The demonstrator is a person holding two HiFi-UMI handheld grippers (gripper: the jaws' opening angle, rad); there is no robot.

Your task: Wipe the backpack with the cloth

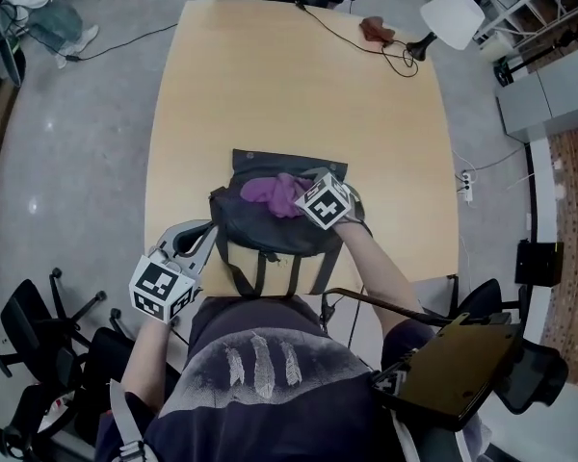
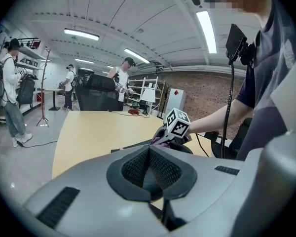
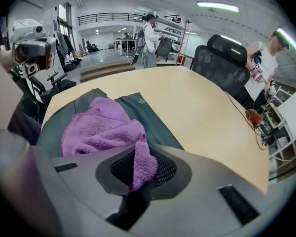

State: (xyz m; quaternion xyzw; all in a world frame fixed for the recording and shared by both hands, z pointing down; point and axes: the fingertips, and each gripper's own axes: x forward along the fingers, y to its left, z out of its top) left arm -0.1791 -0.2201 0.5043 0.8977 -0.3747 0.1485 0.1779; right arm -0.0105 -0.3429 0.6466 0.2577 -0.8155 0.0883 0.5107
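While my right gripper has its jaws clamped on a fold of the cloth, the rest lies bunched on the backpack at the counter's six o'clock edge. My left gripper, jaws together on nothing, sits just beside the backpack's eight o'clock.

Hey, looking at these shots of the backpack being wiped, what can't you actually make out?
- Head view: the right gripper and forearm cover the backpack's right side.
- Left gripper view: the left gripper's own body blocks nearly all of the backpack.
- Right gripper view: the cloth hides the backpack panel under it.
- Head view: the reddish-brown thing at the table's far end is too small to identify.
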